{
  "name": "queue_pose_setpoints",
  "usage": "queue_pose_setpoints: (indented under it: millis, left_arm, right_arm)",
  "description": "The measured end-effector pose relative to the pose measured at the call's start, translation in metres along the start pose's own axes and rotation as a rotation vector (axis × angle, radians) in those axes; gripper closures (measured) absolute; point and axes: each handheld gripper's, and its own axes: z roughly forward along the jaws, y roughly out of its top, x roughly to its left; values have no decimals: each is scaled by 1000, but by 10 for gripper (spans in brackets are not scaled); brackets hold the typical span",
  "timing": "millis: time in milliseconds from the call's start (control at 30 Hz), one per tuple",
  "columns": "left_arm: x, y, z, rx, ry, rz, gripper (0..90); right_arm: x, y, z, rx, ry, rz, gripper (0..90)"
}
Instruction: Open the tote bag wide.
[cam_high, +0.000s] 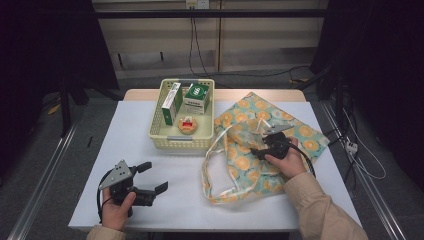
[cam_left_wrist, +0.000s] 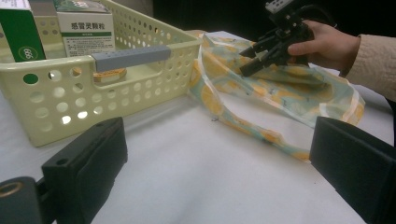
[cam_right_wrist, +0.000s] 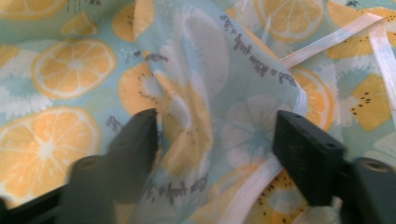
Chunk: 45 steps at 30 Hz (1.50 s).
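A cloth bag printed with orange slices lies crumpled on the right half of the table, its white handles looped toward the front. My right gripper is lowered onto the bag. Its jaws stand apart with a raised fold of the cloth between them, and the pads do not press on it. From the left gripper view the right gripper hangs over the bag in a person's hand. My left gripper rests open at the front left, nothing between its jaws.
A pale yellow perforated basket stands at the back middle of the white table. It holds two green-and-white boxes and a small round pack. The basket is just left of the bag.
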Motion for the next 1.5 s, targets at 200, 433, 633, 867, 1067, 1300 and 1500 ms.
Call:
queue_pose_setpoints:
  millis: [200, 433, 633, 867, 1067, 1300, 1500]
  left_arm:
    - [0, 0, 0, 1, 1, 1, 40]
    - [0, 1, 0, -4, 2, 1, 41]
    - [-1, 3, 2, -6, 2, -1, 41]
    - [-3, 8, 7, -4, 1, 3, 42]
    - [-6, 15, 14, -2, -8, 6, 42]
    - [-6, 23, 22, 10, -12, 2, 44]
    - [-3, 29, 25, 11, -9, -13, 44]
  right_arm:
    - [4, 3, 1, -9, 30, -2, 760]
    - [-1, 8, -7, -35, 29, 42, 892]
    - [-10, 24, -33, -80, 4, 54, 894]
    - [-9, 46, -57, -111, -9, 38, 892]
    - [-6, 64, -68, -117, -27, 22, 891]
    - [-6, 77, -74, -128, -41, 24, 891]
    - [-10, 85, -84, -130, -51, 8, 889]
